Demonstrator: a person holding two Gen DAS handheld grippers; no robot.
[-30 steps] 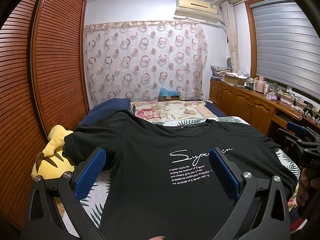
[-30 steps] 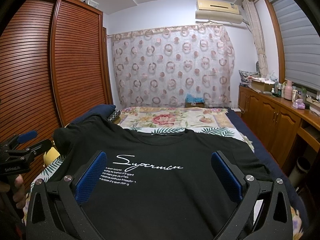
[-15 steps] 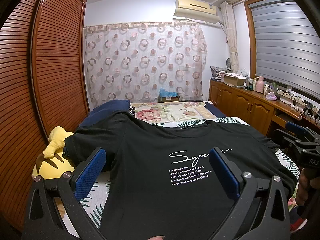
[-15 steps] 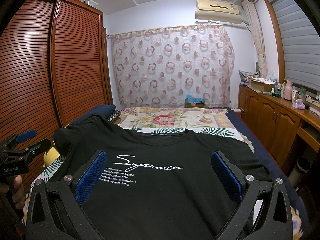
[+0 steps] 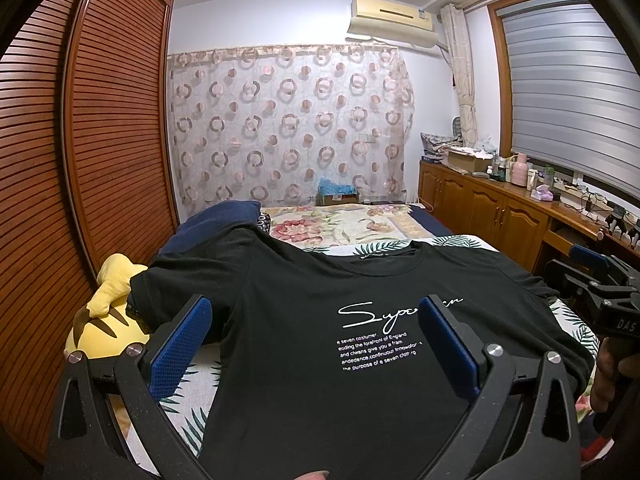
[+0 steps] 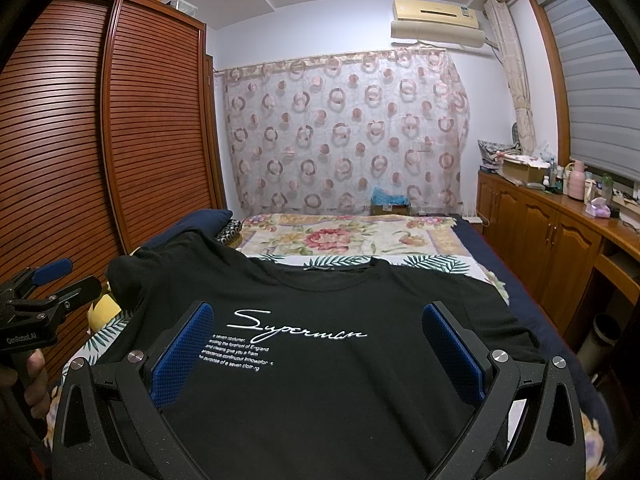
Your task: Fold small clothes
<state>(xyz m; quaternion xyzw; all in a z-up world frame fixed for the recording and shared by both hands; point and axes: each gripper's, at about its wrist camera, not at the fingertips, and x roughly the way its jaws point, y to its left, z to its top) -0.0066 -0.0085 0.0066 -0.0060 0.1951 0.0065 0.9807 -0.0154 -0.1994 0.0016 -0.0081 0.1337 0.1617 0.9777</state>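
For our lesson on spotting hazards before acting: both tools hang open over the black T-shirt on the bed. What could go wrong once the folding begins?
1. The T-shirt's left sleeve drapes over the yellow plush; a pull there could drag the toy or bunch the sleeve.
2. The T-shirt lies on a loose leaf-print sheet; a deep pinch by the left tool or right tool might grab both.

louvred wooden wardrobe point(image 6: 100, 160) left | circle-print curtain point(image 6: 344, 136) far wall | wooden cabinets point(image 6: 552, 236) right | air conditioner point(image 6: 436, 20) above
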